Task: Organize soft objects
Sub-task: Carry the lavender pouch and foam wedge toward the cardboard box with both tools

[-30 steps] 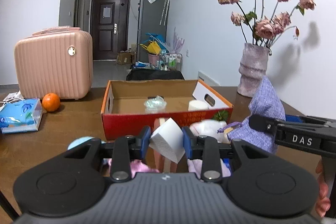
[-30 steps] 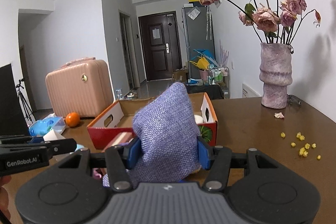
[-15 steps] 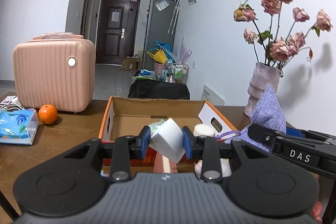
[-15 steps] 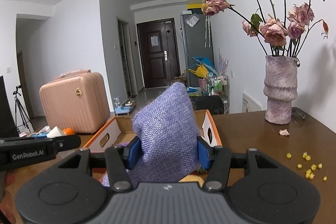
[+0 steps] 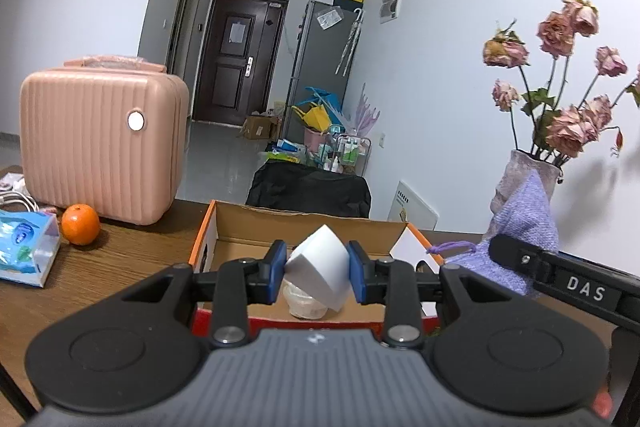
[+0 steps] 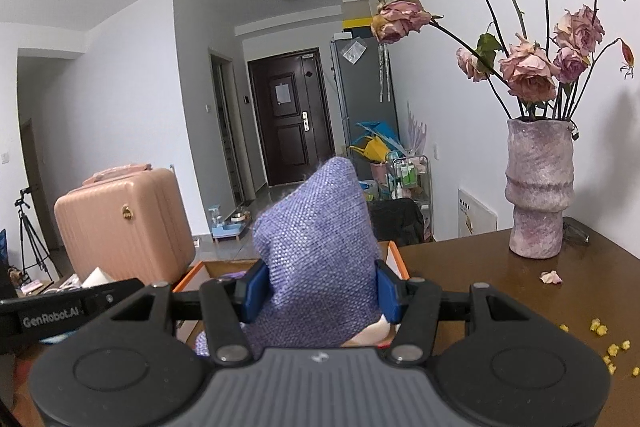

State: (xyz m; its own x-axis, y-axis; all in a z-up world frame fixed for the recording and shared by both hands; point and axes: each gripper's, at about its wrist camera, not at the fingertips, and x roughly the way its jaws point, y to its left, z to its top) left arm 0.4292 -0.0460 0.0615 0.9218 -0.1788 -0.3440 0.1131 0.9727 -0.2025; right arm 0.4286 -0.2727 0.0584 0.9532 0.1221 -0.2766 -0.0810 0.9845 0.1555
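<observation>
My left gripper (image 5: pixel 318 269) is shut on a white foam block (image 5: pixel 320 267), held over the near wall of an open cardboard box (image 5: pixel 304 223) with an orange rim. Below the block, inside the box, lies a pale round object (image 5: pixel 306 303). My right gripper (image 6: pixel 318 291) is shut on a purple woven drawstring pouch (image 6: pixel 316 255), which also shows at the right of the left wrist view as the pouch (image 5: pixel 524 223) in the other gripper's jaws. The same box (image 6: pixel 396 259) lies just beyond and below the pouch, mostly hidden by it.
A pink ribbed suitcase (image 5: pixel 100 143), an orange (image 5: pixel 80 225) and a blue tissue pack (image 5: pixel 24 247) stand on the wooden table to the left. A vase of dried roses (image 6: pixel 538 187) stands at the right, with yellow crumbs (image 6: pixel 600 331) on the table near it.
Both grippers have moved forward and slightly up toward the box with their loads. The box now lies right under the foam block, and the soft items in front of it have dropped from view.
</observation>
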